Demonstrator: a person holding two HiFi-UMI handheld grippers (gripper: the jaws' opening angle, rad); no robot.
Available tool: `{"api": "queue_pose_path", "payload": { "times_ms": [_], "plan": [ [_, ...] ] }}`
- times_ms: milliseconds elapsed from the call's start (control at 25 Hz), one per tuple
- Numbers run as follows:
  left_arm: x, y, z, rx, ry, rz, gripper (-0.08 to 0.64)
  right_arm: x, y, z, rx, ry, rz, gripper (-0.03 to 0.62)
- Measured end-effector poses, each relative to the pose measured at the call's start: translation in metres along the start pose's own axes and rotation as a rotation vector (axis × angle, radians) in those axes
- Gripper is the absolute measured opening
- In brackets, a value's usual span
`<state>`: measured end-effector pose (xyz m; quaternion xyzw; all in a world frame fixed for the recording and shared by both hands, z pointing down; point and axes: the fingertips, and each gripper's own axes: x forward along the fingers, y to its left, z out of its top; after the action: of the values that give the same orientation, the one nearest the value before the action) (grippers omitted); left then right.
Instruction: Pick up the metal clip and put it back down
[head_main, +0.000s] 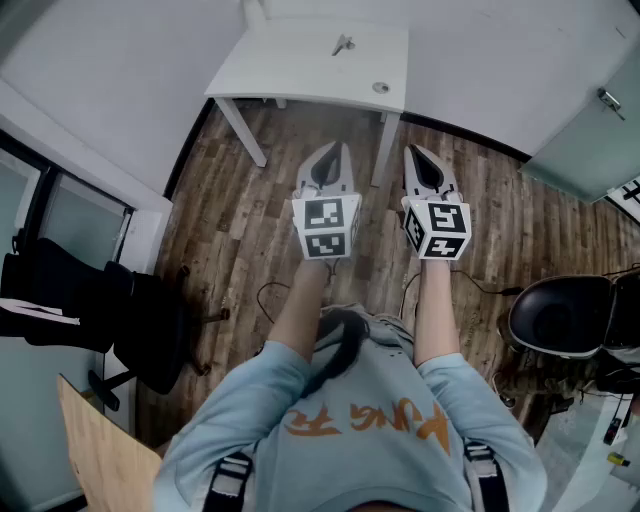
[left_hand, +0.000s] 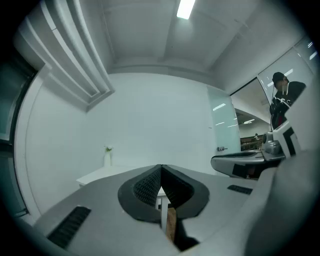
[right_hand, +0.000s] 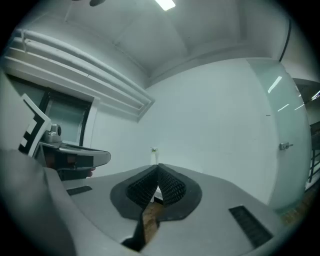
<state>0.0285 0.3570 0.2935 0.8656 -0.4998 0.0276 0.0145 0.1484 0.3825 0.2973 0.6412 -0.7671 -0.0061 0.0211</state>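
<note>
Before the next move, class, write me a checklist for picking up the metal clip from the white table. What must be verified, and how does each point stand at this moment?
1. Location of the metal clip: ok, it lies on the white table, toward the far edge.
2. Nothing in the left tongs: ok, jaws shut together, nothing between them.
3. Nothing in the right tongs: ok, likewise shut on nothing.
4. Tongs open for a grasp: not ok, both are shut.
5. Tongs at the clip: not ok, both hang over the wood floor, short of the table.
6. How the clip lies: cannot tell, too small.
</note>
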Motion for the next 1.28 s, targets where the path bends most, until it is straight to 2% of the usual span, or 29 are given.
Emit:
{"api": "queue_pose_path", "payload": {
  "times_ms": [200,400,600,760,960,1280],
  "plan": [
    [0.001,-0.001,-0.004,-0.008,0.013,0.004,0.017,0.003,0.000,-0.004,-0.020,0.009,0.010,0.012],
    [-0.002,0.005,-0.010,-0.035,0.048,0.001,0.017,0.001,-0.021,-0.018,0.049,0.037,-0.065,0.012],
    [-0.005,0.026,-0.015,-0.076,0.060,0.030,0.017,0.008,-0.015,-0.023,0.050,0.054,-0.058,0.012],
    [-0.002,0.027,-0.015,-0.071,0.059,0.020,0.017,0.014,-0.015,-0.019,0.048,0.054,-0.036,0.012],
    [0.004,0.037,-0.023,-0.044,0.108,0.016,0.017,0.029,-0.013,-0.014,0.050,0.045,-0.021,0.012],
    [0.027,0.065,0.000,-0.013,0.051,0.024,0.017,0.066,-0.008,0.004,0.017,0.002,0.012,0.012]
  ]
}}
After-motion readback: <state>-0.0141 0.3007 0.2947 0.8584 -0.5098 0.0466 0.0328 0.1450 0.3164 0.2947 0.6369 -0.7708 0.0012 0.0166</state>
